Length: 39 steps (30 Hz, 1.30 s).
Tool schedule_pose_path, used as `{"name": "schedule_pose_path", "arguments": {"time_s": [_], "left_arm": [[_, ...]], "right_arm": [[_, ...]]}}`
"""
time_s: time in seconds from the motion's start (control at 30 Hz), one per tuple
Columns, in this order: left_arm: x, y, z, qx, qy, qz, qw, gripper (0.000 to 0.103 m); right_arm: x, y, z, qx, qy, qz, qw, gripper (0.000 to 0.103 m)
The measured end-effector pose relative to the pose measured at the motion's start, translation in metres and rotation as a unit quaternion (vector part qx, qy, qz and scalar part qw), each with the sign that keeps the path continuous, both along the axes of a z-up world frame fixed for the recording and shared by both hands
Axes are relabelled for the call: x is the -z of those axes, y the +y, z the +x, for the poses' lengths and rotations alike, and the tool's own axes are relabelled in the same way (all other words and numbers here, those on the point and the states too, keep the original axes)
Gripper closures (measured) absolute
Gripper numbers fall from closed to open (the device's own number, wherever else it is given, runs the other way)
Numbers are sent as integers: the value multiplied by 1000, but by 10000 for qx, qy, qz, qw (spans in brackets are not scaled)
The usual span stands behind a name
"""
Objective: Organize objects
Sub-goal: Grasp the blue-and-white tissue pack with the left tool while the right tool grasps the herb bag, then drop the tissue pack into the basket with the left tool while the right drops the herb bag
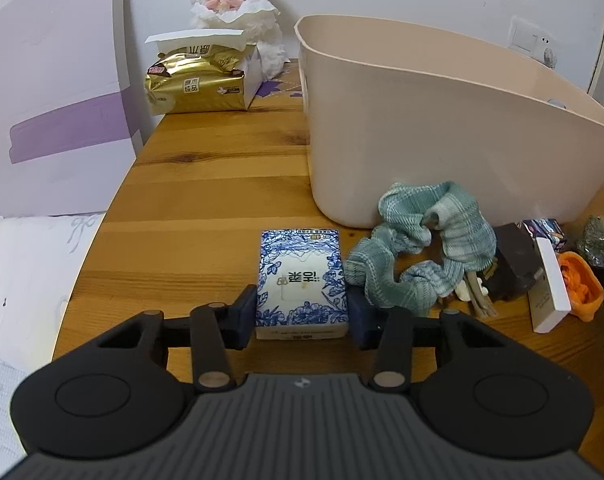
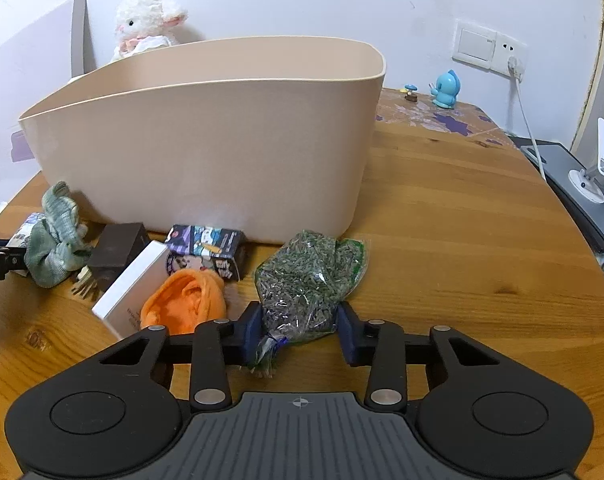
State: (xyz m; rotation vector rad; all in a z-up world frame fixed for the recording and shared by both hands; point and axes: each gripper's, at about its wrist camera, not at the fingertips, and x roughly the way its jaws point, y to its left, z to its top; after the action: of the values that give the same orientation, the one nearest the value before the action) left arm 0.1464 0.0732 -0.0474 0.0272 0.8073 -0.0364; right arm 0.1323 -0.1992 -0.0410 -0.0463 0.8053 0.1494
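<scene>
Both wrist views sit low over the wooden table [image 1: 206, 184], facing the far wall; both share the beige bin [image 2: 206, 148] (close up).

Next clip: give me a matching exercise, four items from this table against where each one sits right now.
Items:
1. tissue pack
2. bag of dried herbs
3. green scrunchie
4. plush lamb

Places:
A. at the far edge of the table, by the wall
B. between the right gripper's fingers
C. between the left gripper's fingers
D. lying against the front of the beige tub

Pairs: 1-C, 2-B, 3-D, 4-A
</scene>
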Motion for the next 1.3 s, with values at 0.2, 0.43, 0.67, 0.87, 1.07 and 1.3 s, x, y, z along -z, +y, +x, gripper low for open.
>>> {"name": "schedule_pose_path", "arguments": {"time_s": [0.2, 0.43, 0.67, 0.87, 1.07, 1.3], "left_arm": [[-6, 0, -20, -73, -11, 15, 10000, 55], [-39, -7, -54, 0, -426, 142, 9990, 55], [-81, -23, -71, 85, -972, 188, 9951, 55], [-110, -36, -56, 177, -1320, 236, 9908, 55], [-124, -50, -18, 207, -1386, 238, 9898, 55], [-116, -73, 40, 348, -1173, 339, 9919, 55]], "right_arm": [[-6, -8, -23, 79, -48, 91, 9999, 67], [-37, -13, -50, 103, -468, 226, 9986, 67], [-79, -12, -64, -1, -1031, 348, 9941, 67], [-110, -8, -50, -41, -1482, 378, 9882, 67], [-128, 3, -17, -76, -1724, 381, 9843, 67], [-130, 17, 31, -117, -1671, 324, 9853, 67]]}}
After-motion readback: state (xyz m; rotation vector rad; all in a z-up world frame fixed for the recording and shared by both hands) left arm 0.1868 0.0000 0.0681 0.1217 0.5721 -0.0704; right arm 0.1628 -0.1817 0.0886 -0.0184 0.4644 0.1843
